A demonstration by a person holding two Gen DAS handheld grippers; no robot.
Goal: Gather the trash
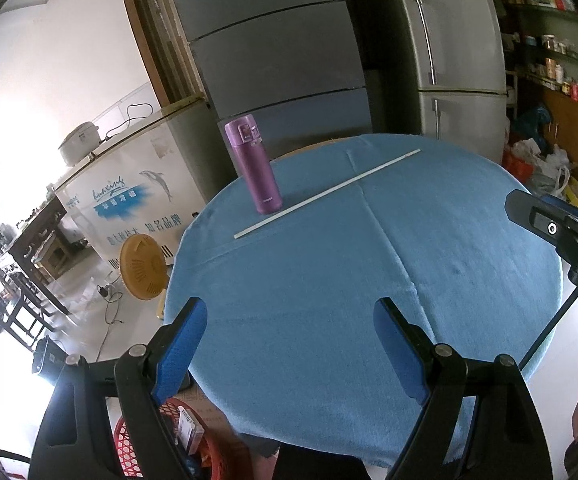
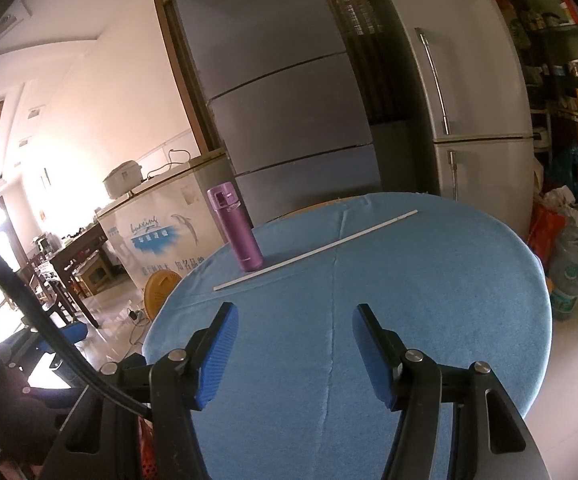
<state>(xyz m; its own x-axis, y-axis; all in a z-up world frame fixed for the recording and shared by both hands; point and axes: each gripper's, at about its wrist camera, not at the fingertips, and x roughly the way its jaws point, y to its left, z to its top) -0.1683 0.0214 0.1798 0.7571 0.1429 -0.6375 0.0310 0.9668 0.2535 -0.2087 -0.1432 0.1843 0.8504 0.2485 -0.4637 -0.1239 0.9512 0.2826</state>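
A round table under a blue cloth (image 1: 429,240) (image 2: 429,300) carries a purple flask (image 1: 253,165) (image 2: 235,227), upright at the far left, and a long thin white stick (image 1: 327,194) (image 2: 315,250) lying beside it. My left gripper (image 1: 291,316) is open and empty above the table's near edge. My right gripper (image 2: 295,322) is open and empty above the near part of the cloth; part of it shows at the right edge of the left wrist view (image 1: 561,232). A red basket (image 1: 193,448) with items in it sits below the table's near left edge.
Two grey fridges (image 1: 281,60) (image 1: 457,60) stand behind the table, a white chest freezer (image 1: 137,188) to the left. A yellow fan (image 1: 145,266) stands on the floor. Bags (image 2: 569,256) are piled at the right, by shelves with jars (image 1: 561,60).
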